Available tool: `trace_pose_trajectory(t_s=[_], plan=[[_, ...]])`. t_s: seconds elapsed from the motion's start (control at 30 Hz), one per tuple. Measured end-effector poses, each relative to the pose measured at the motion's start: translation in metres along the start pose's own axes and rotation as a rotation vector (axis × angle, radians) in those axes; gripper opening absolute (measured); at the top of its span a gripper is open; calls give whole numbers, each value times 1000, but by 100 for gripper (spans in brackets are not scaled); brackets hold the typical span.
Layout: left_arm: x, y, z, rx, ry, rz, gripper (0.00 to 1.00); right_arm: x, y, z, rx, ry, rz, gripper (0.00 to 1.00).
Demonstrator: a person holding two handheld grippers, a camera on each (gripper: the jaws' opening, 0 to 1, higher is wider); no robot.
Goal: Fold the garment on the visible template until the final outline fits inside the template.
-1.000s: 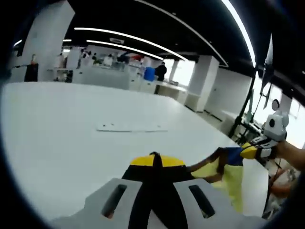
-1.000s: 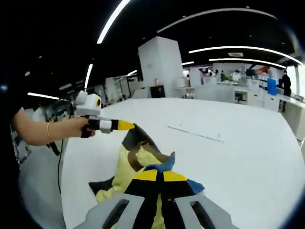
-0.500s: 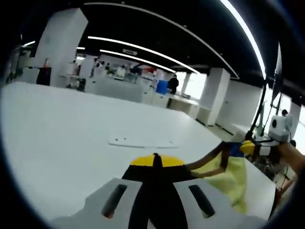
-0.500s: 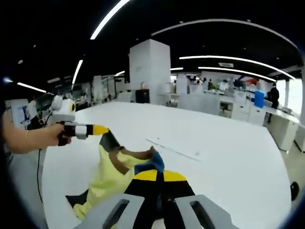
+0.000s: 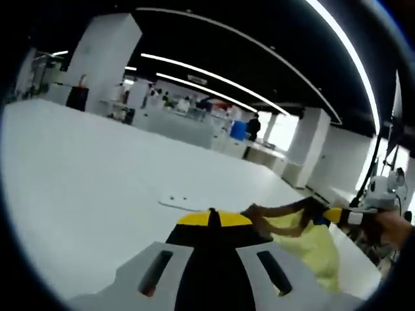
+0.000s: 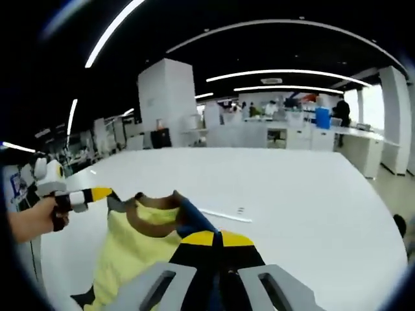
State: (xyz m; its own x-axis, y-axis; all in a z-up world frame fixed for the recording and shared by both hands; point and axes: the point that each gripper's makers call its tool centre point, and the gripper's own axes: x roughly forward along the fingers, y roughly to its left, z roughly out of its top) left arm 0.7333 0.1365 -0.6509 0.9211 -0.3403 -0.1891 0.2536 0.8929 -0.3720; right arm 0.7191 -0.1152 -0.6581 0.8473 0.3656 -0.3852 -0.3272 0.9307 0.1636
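Hanging between your two tools, the yellow T-shirt [image 6: 133, 243] with its brown collar sits lower left in the right gripper view, stretched so it will spread flat. Your right tool [image 6: 219, 241] is clamped on one shoulder and your left tool [image 5: 211, 220] on the other. Beyond it, mid-frame, the flat template [image 6: 224, 214] lies on the white surface [image 6: 311, 194], probably your laying spot.

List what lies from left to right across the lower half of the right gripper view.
Person's hand → left hand-held gripper → yellow garment → right hand-held gripper → bare white table.
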Motion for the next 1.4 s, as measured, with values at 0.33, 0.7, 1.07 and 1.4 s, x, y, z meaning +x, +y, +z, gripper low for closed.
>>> trace_pose_trajectory(t_s=[0.33, 0.7, 1.07, 1.4], plan=[[33, 18, -26, 15, 48, 67, 0, 41, -18, -21, 56, 35, -35, 0], [56, 33, -49, 88, 117, 107, 0, 67, -28, -47, 79, 107, -62, 0], [49, 44, -44, 175, 159, 128, 13, 63, -24, -37, 46, 101, -49, 6], [31, 34, -35, 262, 195, 91, 32, 40, -21, -42, 6, 180, -17, 28]])
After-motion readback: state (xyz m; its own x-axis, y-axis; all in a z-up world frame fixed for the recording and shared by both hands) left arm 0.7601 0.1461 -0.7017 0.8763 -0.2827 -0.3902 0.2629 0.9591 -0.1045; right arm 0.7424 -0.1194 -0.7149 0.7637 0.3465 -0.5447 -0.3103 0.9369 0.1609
